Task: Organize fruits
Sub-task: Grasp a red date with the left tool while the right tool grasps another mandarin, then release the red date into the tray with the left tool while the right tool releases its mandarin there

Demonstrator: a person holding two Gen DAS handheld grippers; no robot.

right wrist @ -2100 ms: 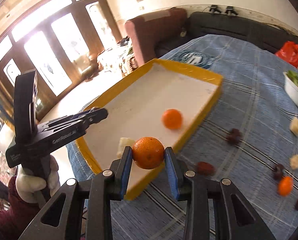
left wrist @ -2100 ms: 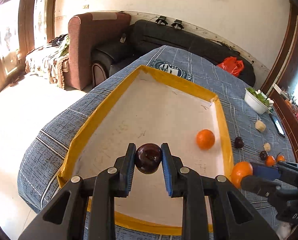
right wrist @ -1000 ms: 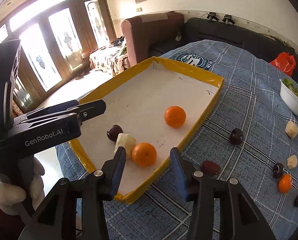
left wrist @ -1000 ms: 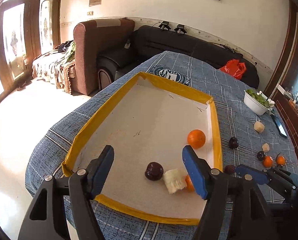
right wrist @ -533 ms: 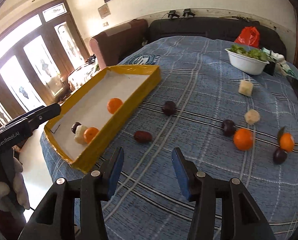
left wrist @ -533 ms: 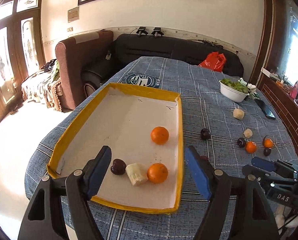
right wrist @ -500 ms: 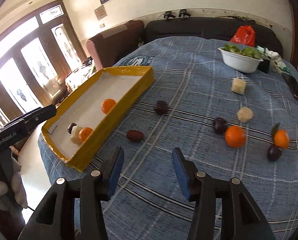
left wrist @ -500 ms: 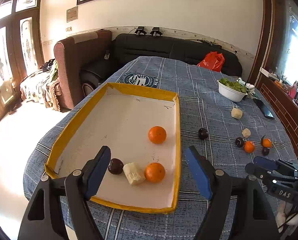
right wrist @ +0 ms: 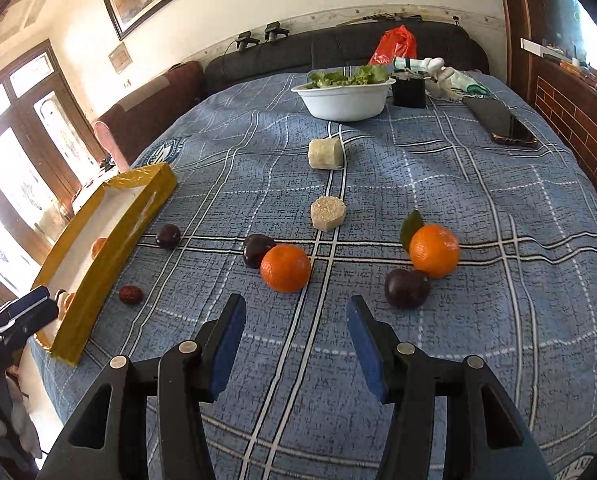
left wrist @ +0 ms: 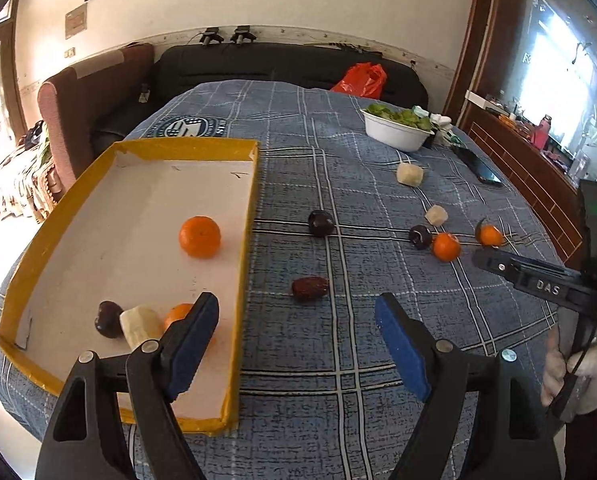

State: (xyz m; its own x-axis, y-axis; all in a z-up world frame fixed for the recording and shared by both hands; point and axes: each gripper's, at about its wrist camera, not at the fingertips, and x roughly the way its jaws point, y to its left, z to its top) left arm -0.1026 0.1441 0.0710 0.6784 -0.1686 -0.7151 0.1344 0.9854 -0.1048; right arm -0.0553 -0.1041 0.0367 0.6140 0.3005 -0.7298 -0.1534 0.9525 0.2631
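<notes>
The yellow-rimmed tray holds an orange, a dark plum, a pale banana piece and a second orange partly behind my left finger. My left gripper is open and empty above the cloth, near a red date. My right gripper is open and empty just short of an orange and a plum. Another orange with a leaf, two more plums and two pale chunks lie on the cloth.
A white bowl of greens, a black phone and a small black box sit at the table's far end. A red bag lies on the sofa behind. The table edge is close on the right.
Both grippers let go of their fruit into the tray, opened, then swung right. The right one now faces the loose fruit on the cloth; the left one faces the date.
</notes>
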